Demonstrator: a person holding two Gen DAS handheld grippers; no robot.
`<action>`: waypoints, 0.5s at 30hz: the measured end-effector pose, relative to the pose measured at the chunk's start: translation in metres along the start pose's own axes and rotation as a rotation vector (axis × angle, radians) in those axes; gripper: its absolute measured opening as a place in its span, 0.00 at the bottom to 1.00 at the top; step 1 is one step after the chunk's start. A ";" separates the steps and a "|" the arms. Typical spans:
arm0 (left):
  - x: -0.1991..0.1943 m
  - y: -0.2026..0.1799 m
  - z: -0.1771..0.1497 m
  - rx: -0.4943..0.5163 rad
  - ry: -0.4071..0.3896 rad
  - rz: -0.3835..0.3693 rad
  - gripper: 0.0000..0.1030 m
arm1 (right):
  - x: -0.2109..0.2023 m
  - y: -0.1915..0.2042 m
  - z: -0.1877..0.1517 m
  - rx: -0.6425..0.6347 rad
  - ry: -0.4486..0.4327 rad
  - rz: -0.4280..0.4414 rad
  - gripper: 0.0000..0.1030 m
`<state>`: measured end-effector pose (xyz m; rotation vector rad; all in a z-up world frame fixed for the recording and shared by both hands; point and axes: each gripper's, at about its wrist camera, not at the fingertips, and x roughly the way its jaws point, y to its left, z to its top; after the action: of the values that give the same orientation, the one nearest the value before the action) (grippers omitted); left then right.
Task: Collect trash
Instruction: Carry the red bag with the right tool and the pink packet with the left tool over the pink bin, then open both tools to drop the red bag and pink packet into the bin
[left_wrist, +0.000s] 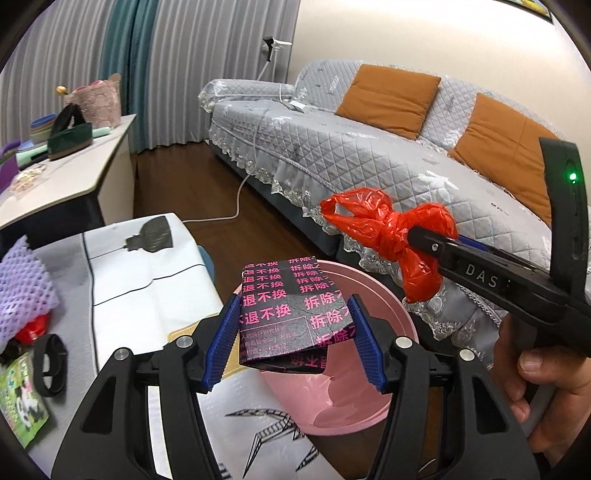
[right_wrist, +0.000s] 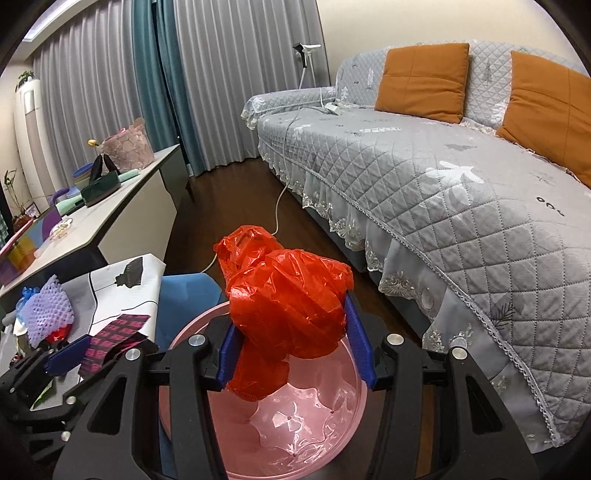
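My left gripper (left_wrist: 293, 341) is shut on a black wrapper with pink print (left_wrist: 291, 317) and holds it over the near rim of a pink bin (left_wrist: 369, 398). My right gripper (right_wrist: 295, 345) is shut on a knotted red plastic bag (right_wrist: 288, 310) and holds it above the open pink bin (right_wrist: 288, 424), which stands on the floor. In the left wrist view the right gripper (left_wrist: 417, 236) and the red bag (left_wrist: 388, 229) hang over the bin's far right side. In the right wrist view the left gripper (right_wrist: 74, 350) with the wrapper (right_wrist: 110, 336) shows at the left.
A low table (left_wrist: 147, 288) with a white cloth holds purple foam netting (left_wrist: 22, 288), a black band (left_wrist: 50, 363) and a green packet (left_wrist: 18, 398). A grey quilted sofa (right_wrist: 424, 177) with orange cushions runs along the right. A side table (right_wrist: 122, 199) stands behind. A white cable (left_wrist: 236, 206) crosses the floor.
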<state>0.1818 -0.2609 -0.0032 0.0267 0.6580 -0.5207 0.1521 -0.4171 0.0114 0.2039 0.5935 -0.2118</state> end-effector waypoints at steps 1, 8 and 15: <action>0.004 0.000 0.000 0.001 0.008 -0.006 0.56 | 0.002 0.001 0.000 -0.003 0.002 -0.003 0.51; 0.016 0.006 -0.001 -0.013 0.046 -0.009 0.65 | 0.011 -0.005 0.000 0.016 0.007 -0.033 0.63; 0.000 0.012 -0.003 -0.019 0.031 0.008 0.65 | 0.010 0.001 -0.001 -0.001 0.002 -0.034 0.63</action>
<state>0.1859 -0.2502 -0.0070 0.0192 0.6931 -0.5074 0.1602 -0.4177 0.0052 0.1936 0.5998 -0.2442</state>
